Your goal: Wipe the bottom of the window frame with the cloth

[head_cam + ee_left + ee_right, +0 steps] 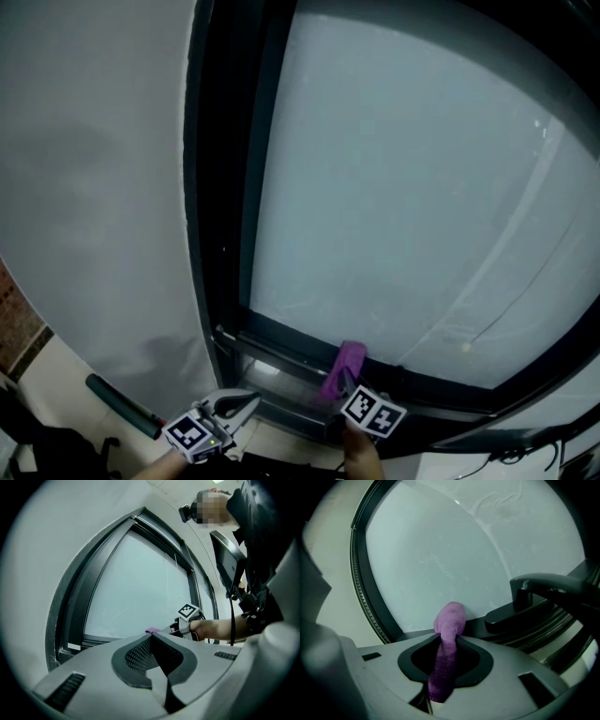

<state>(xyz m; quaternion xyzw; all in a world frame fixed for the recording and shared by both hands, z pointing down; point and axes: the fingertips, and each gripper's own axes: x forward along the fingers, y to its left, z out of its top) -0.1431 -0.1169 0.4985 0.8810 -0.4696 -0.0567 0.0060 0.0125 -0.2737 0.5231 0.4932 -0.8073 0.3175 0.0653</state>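
Observation:
A purple cloth (345, 366) is pinched in my right gripper (342, 382), and its free end presses against the dark bottom rail of the window frame (281, 339), near the middle. In the right gripper view the cloth (449, 620) bulges out past the shut jaws of the right gripper (449, 637) and touches the rail (412, 632) just under the frosted glass. My left gripper (251, 403) hovers to the left, in front of the sill, apart from the frame. In the left gripper view, the left gripper (151, 635) has its jaws shut with nothing between them.
A black window handle (534, 597) juts out just right of the cloth. A pale metal sill channel (277, 382) runs below the rail. A white wall (94, 187) is to the left, with a dark rod (122, 405) low beside it. Cables (525, 452) lie at the bottom right.

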